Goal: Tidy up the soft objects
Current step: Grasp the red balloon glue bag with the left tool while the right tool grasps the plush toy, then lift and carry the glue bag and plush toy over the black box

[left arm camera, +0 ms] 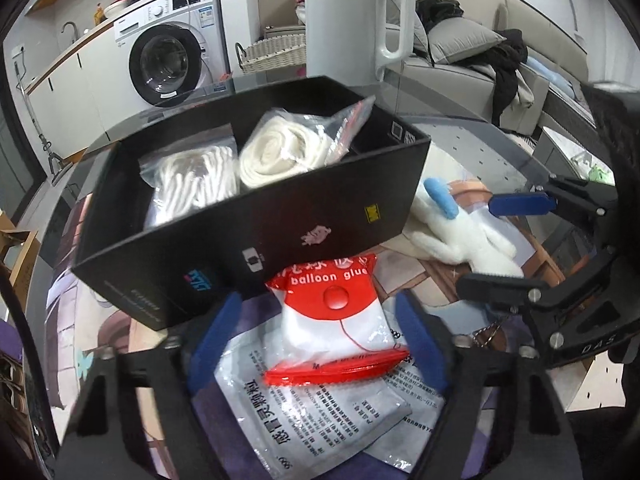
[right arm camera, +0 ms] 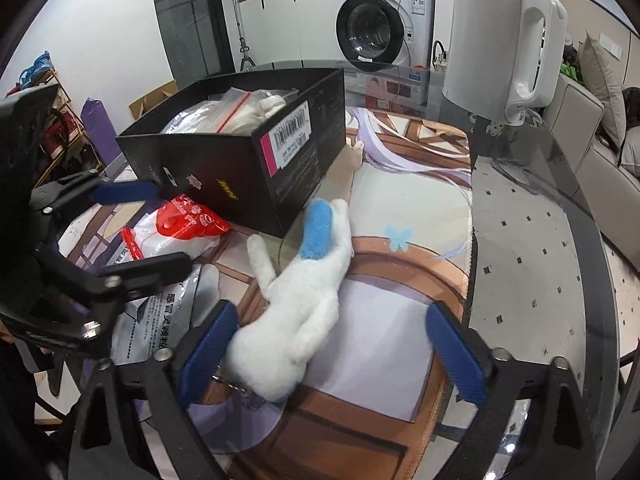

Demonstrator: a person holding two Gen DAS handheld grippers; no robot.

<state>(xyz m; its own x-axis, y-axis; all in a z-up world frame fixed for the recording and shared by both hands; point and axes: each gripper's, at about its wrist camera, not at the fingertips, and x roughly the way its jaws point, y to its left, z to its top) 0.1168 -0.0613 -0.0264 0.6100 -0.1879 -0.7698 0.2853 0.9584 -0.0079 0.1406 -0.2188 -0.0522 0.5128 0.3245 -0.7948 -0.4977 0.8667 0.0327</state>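
1. Left gripper (left arm camera: pixel 316 344): jaws apart, straddling the red-and-white balloon glue packet (left arm camera: pixel 334 320); pads are beside it and no squeeze is visible, so not gripped.
2. Right gripper (right arm camera: pixel 330 354): jaws wide apart around the white plush toy (right arm camera: pixel 304 312); left pad is just beside or brushing its body, right pad well clear.
3. Task things: glue packet lies between the left jaws on grey printed sachets (left arm camera: pixel 304 412); plush lies between the right jaws, its blue ear (right arm camera: pixel 316 234) pointing ahead to the black box (left arm camera: pixel 256 216), which is just beyond both sets of jaws.
4. Risk: the left jaws could pinch a sachet along with the slick packet, or the packet could slide out as they close.
5. Risk: the plush sits off-centre toward the left pad, so a close could catch only fluff and drop it.
6. Risk: the two grippers work close together and could bump; the box front wall is near enough to get shoved.
7. Risk: the box already holds bagged white fabric (left arm camera: pixel 192 184) and a white roll (left arm camera: pixel 276 152); free room looks tight.
8. Hidden: the plush's head end sits low between the jaws, with a small chain (right arm camera: pixel 234 386) partly covered.
9. Sachet print is unreadable; the box's far compartment is cut off by its wall.
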